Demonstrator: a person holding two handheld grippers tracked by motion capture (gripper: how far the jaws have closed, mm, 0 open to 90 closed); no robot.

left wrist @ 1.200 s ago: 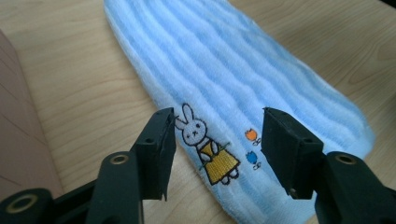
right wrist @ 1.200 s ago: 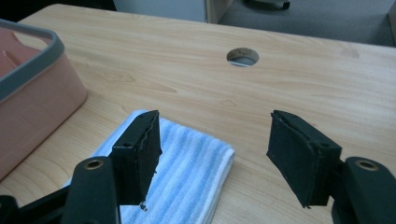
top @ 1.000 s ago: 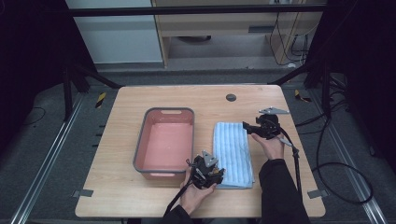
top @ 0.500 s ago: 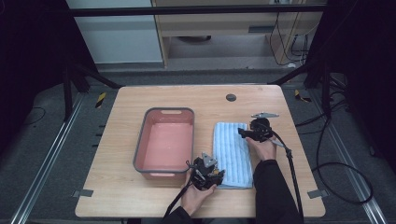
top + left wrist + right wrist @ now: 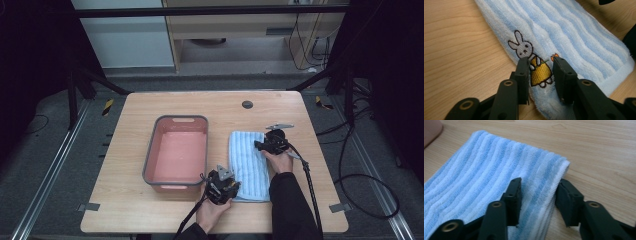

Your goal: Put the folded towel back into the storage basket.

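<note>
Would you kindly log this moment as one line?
left gripper: closing over towel corner | right gripper: closing over far edge | bin: empty

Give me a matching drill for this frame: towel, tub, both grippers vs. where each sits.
Things:
1. striped towel
2. pink tub
3. left gripper
4. right gripper

Places:
A. at the towel's far right corner, jaws astride its edge
B. left half of the table
C. flat on the table, right of the tub
D. at the towel's near corner, jaws astride the embroidered rabbit

Pairs: 1-C, 2-B, 3-D, 4-A
</note>
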